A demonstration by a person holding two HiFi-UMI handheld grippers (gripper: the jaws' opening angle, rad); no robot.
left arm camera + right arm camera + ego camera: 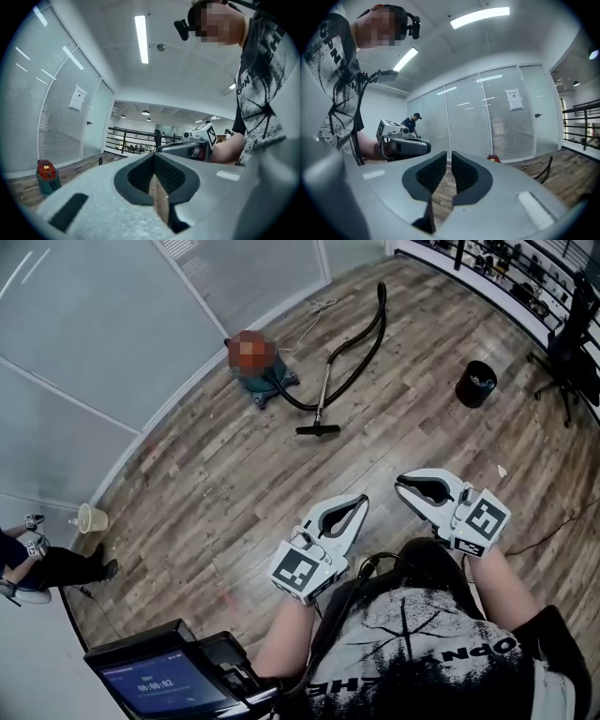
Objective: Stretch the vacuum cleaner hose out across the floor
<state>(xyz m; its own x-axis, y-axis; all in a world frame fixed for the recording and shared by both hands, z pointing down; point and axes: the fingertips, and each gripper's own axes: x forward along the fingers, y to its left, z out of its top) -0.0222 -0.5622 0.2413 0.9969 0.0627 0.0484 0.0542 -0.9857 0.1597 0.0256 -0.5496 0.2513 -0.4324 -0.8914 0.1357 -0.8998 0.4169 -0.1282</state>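
Note:
The vacuum cleaner (267,385) stands far off by the glass wall, teal at the base. Its black hose (370,338) loops out to the right and back to a metal wand (324,390) that ends in a floor head (318,429). Both grippers hang near my chest, well short of it. My left gripper (364,498) is shut and empty, its tips meeting (153,157). My right gripper (400,482) holds nothing; a narrow gap shows between its jaws (449,154). The red-topped cleaner (46,176) shows small in the left gripper view, and the hose (544,171) in the right gripper view.
A black bin (476,382) stands right of the hose, and an office chair (570,352) sits at the far right by a railing. A white cord (314,315) trails behind the cleaner. A seated person (47,563) and a small basket (91,518) are at the left. A screen device (169,676) sits at bottom left.

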